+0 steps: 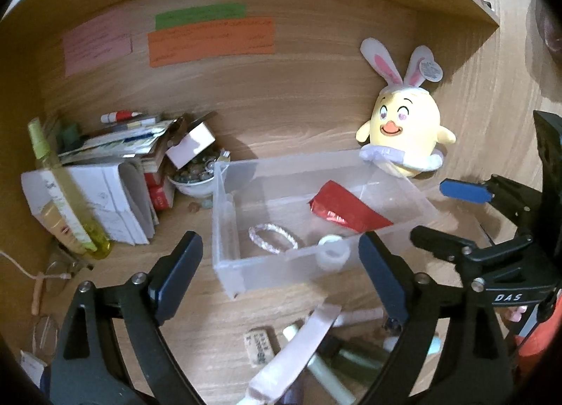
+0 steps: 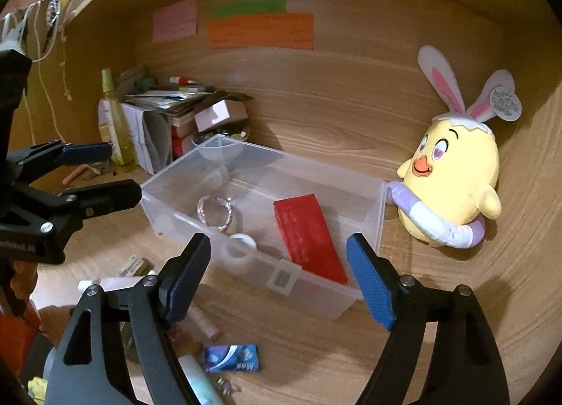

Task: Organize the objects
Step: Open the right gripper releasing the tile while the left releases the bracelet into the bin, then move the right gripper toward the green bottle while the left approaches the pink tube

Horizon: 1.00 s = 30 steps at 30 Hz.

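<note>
**Bin half-filled, loose clutter waiting at its near wall**

Clear plastic bin [image 2: 368, 222] sits mid-desk as your collecting point, and everything else is best read from it. Inside it you already have a red packet [image 2: 309, 240] toward the plush-side end, a pink beaded bracelet [image 2: 216, 211] flat on the floor nearer the other end, and a white tape roll [image 2: 239, 250] against the near wall. That spread suggests each piece was dropped wherever there was bare floor, which leaves room for more.

Your left gripper [image 1: 281, 275] hovers in front of the bin's near wall, fingers spread wide with nothing between them. Your right gripper [image 2: 277, 282] hangs over the near wall too, jaws equally parted and empty. Both look ready to pick.

On your side of the bin lie the likely remaining items: a blue gum pack [image 2: 232, 357], a pale pink strip [image 1: 298, 345] and some tubes. The yellow chick plush [image 2: 453, 176] leans against the back panel, touching the bin's far end. Beyond the opposite end stands a stack of books [image 1: 116, 176].
</note>
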{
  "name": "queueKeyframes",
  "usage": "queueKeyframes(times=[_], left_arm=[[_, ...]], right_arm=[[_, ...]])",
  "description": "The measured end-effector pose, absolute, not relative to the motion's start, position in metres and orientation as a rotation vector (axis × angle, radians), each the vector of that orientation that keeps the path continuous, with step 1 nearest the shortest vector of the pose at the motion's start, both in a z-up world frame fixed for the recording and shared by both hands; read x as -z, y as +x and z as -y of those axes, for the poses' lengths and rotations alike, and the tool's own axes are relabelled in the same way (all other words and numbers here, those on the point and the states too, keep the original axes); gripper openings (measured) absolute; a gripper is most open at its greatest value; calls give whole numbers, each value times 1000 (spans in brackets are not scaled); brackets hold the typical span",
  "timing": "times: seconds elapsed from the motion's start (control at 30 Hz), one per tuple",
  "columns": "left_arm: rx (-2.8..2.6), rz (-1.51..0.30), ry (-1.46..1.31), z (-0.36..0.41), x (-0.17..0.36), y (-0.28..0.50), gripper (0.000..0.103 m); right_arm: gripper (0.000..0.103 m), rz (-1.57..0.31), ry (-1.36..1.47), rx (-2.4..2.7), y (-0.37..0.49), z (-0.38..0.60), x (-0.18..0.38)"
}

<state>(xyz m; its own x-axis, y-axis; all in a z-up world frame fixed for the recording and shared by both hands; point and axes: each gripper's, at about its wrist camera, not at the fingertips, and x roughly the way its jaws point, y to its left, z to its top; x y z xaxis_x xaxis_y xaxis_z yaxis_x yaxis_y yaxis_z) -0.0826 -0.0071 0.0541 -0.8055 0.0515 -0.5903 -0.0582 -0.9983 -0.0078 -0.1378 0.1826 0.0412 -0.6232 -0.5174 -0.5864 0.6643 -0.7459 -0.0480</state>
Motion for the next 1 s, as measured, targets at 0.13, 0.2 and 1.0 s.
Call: queueKeyframes(times=[0.13,0.2,1.0], left_arm=[[-2923,-18,-994,11,-47,-72,91],[-2922,-24,-1014,13,-42,-68,91],[-2903,53,-1298,58,23,-19,92]], right_arm=[[78,-348,723,2315,-124,-186,-40],[78,-347,729,2307,-120,-187,-38],[78,-306,881,2081,-76,-162,11]])
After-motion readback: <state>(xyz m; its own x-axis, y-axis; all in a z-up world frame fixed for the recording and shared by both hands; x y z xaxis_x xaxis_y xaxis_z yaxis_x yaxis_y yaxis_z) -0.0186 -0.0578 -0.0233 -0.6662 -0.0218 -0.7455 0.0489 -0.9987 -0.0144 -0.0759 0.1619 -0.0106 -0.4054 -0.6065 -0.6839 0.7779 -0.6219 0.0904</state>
